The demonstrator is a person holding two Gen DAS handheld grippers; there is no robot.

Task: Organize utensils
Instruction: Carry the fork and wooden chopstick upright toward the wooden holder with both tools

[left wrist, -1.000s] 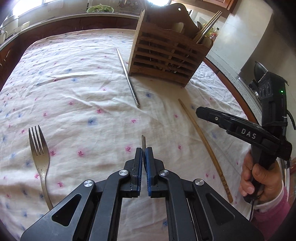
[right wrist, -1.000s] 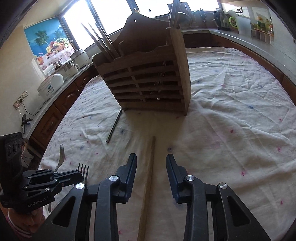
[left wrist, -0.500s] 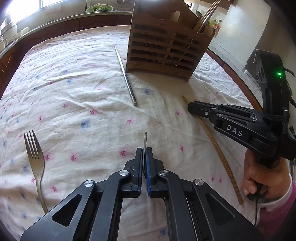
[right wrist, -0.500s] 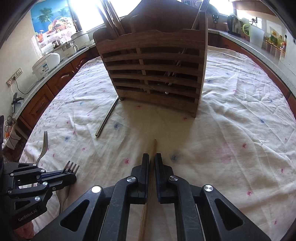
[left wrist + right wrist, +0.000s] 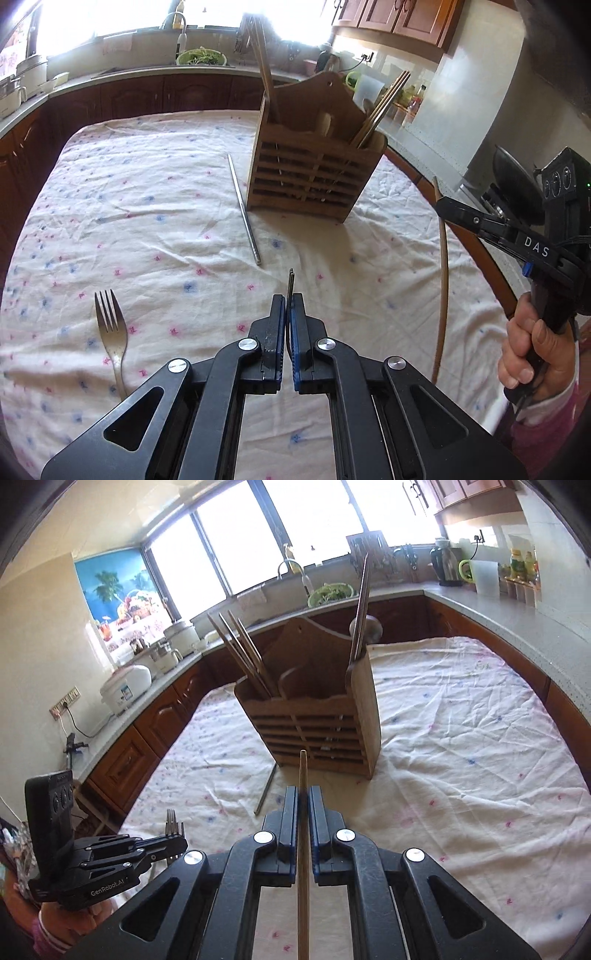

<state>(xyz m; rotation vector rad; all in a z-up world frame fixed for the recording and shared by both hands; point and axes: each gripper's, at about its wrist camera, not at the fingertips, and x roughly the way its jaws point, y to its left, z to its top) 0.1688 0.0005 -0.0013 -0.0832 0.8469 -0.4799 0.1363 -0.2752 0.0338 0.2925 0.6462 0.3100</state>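
A wooden slatted utensil holder [image 5: 314, 173] [image 5: 317, 723] stands on the cloth-covered table, with chopsticks and other utensils standing in it. My left gripper [image 5: 288, 301] is shut on a metal fork [image 5: 291, 282], its tines poking out ahead; it also shows in the right wrist view [image 5: 173, 821]. My right gripper [image 5: 303, 794] is shut on a wooden chopstick [image 5: 303, 775], held off the table; the left wrist view shows it [image 5: 443, 266] too. A metal chopstick [image 5: 243, 210] [image 5: 266, 794] lies left of the holder. A second fork [image 5: 110, 332] lies at the front left.
The table carries a white cloth with small flowers [image 5: 147, 221]. Kitchen counters with a rice cooker [image 5: 125, 690], a bowl of greens [image 5: 201, 57] and a kettle [image 5: 447, 566] ring the table.
My right gripper closed on the wooden chopstick and lifted it off the cloth. Both grippers rose and tilted up, so the holder now sits lower in view.
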